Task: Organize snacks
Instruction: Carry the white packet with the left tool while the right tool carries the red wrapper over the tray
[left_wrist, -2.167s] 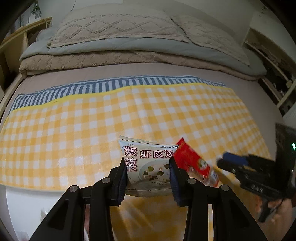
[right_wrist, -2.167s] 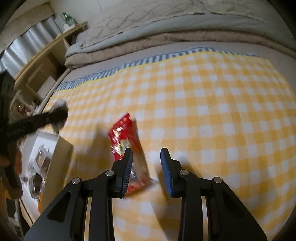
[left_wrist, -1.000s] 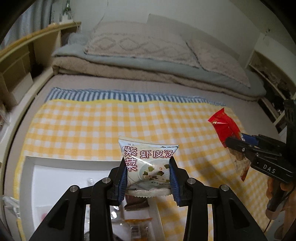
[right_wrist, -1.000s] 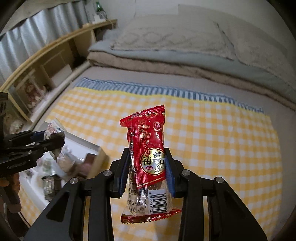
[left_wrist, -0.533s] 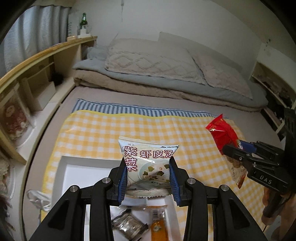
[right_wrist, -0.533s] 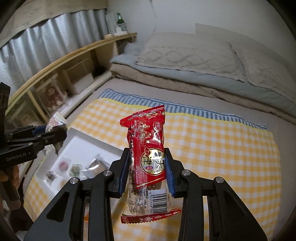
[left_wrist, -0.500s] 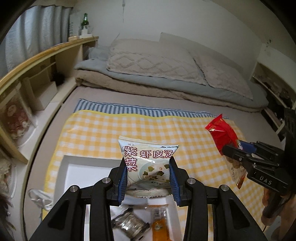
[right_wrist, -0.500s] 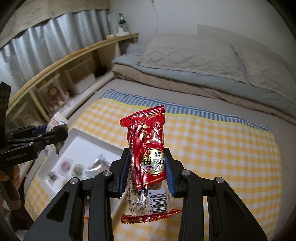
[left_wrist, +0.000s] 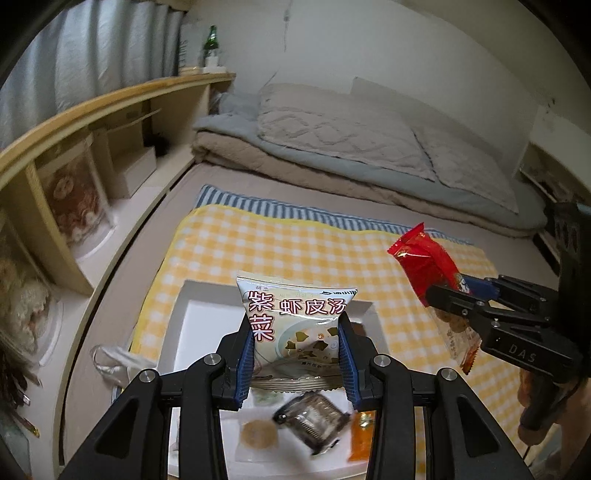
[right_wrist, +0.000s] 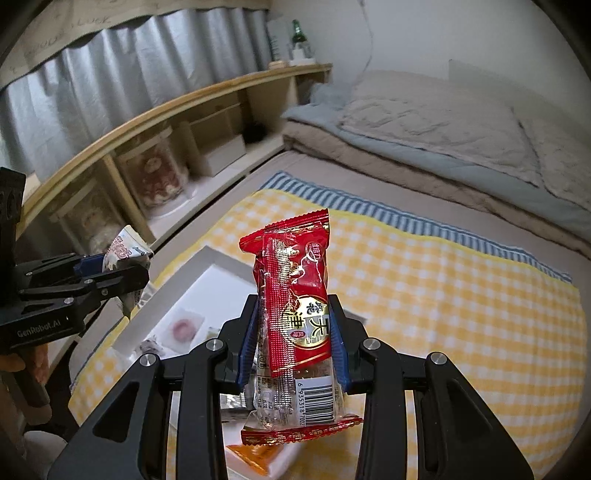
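Left wrist view, left tool (left_wrist: 297, 354): clamped on the lower sides of the soup packet (left_wrist: 295, 328), held upright above the tray (left_wrist: 177, 328).
Left wrist view, tray: white, on the checked cloth (left_wrist: 280, 251); dark wrapper (left_wrist: 312, 421), round biscuit (left_wrist: 258, 434) and orange sachet (left_wrist: 364, 432) lying inside, below the packet.
Left wrist view, right tool (left_wrist: 452, 295): to the right of the tray, gripping the red snack bag (left_wrist: 424, 266), raised off the cloth.
Right wrist view, right tool (right_wrist: 291, 345): closed across the middle of the red snack bag (right_wrist: 295, 306), bag upright, barcode end hanging below the pads, above the tray (right_wrist: 207, 258) near its right edge.
Right wrist view, left tool (right_wrist: 110, 275): left of the tray, pinching the soup packet (right_wrist: 125, 251).
Handling, judged: both light, crinkly, soft film; slippery under the pads; contents probably crushable.
Hold, judged: mid-body across the flat faces, as now; light squeeze only.
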